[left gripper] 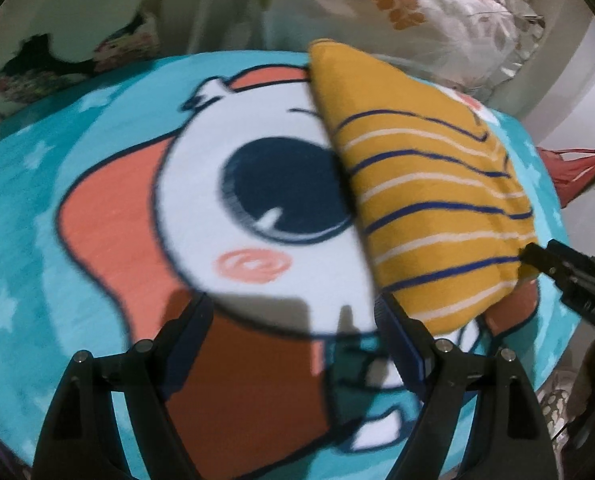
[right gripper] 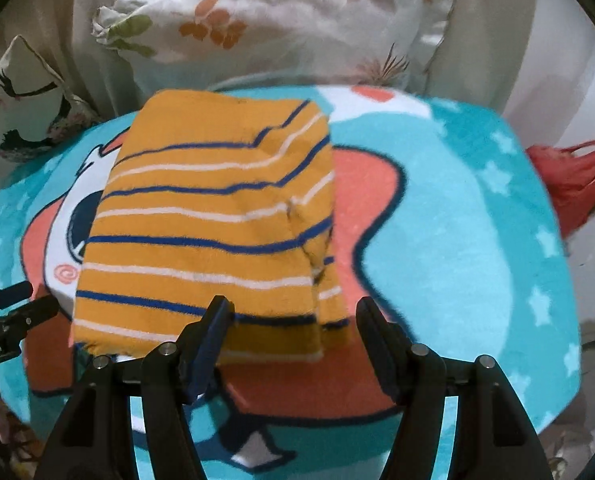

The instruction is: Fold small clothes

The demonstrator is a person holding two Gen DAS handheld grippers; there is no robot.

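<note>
- Nearest in the left wrist view, the left tongs [left gripper: 293, 312] stand wide apart with nothing between the fingers; below them is only the cartoon-printed mat [left gripper: 109, 208], on which their shadow falls.
- The right finger of the left tongs sits just beside the near left corner of the folded garment [left gripper: 425, 200]; whether it touches the cloth cannot be told.
- Nearest in the right wrist view, the right tongs [right gripper: 293, 320] are also spread wide and grip nothing. The left finger overlaps the near hem of the garment [right gripper: 213, 232] in the picture, and the right finger stands over bare mat [right gripper: 457, 220], clear of the cloth.
- In the left view the right tongs' tip [left gripper: 537, 256] shows at the garment's near right edge; contact cannot be told.
- The garment is a yellow piece with blue and white stripes, folded into a rough rectangle and lying flat on the mat, over the cartoon's face.
- Its long axis runs away from the cameras, the near hem by the tongs and the far end plain yellow; the stripes run across it.
- A folded-in flap with a crooked edge lies along its right side in the right view.
- Beyond the mat lie a floral pillow [right gripper: 265, 20] and a bird-print cushion [right gripper: 21, 96]; a red cloth [right gripper: 577, 184] lies off to the right.
</note>
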